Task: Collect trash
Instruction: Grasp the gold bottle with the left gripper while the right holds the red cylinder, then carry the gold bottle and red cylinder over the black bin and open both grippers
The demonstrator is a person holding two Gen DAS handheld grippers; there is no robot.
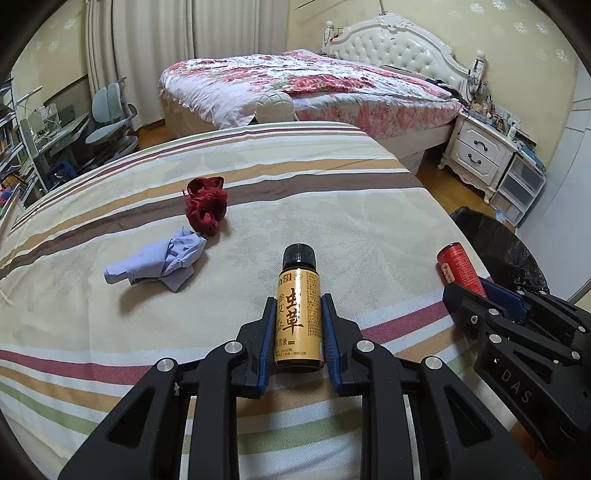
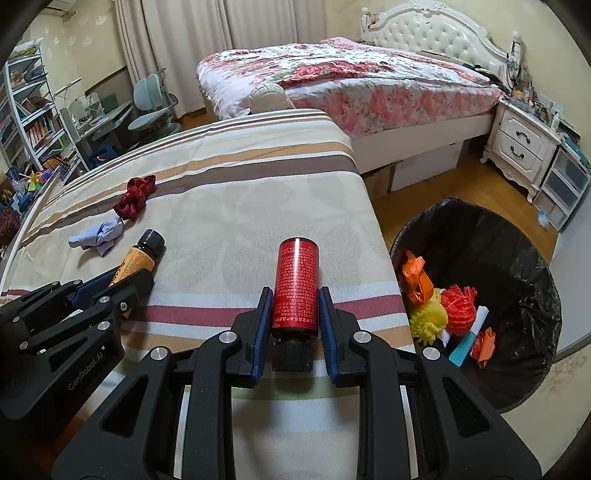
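"虫草" on gold bottle (image 1: 298, 314); "GenRobot.AI" (also "DAS") on left gripper (image 2: 131, 278)

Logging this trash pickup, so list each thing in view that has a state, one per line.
Left claw: shut on the gold bottle.
Gold bottle: capped, gripped.
Right claw: shut on the red bottle.
Red bottle: gripped, cap end toward the camera.
Blue paper: crumpled, on the bed.
Red ribbon: bunched, on the bed.
Trash bin: open, lined, partly filled.

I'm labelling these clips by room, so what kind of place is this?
A home bedroom, most likely. A bed with a floral quilt and tufted white headboard sits beside a white nightstand, and a desk with a swivel chair stands by the curtains.
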